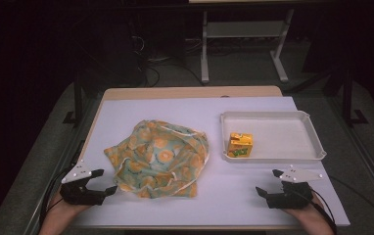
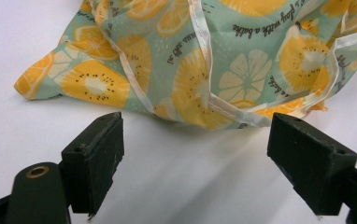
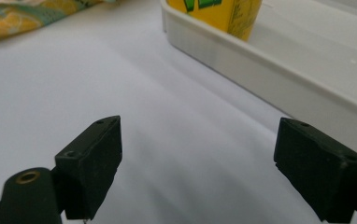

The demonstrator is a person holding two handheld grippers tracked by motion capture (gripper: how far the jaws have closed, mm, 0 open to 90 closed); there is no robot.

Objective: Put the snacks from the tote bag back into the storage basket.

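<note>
A crumpled mint-green cloth bag printed with orange citrus slices (image 1: 160, 157) lies left of centre on the white table surface (image 1: 234, 196). The left gripper (image 1: 103, 181) rests near the front-left corner, jaws spread apart, just short of the fabric. The right gripper (image 1: 268, 182) sits near the front-right corner, jaws likewise apart and empty. A small yellow carton, possibly juice (image 1: 240, 145), stands in the white plastic tray (image 1: 302, 117) by the right edge.

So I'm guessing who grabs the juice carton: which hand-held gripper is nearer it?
Right. The right hand-held gripper sits just below the tray holding the juice carton; the left hand-held gripper is beside the cloth.
</note>
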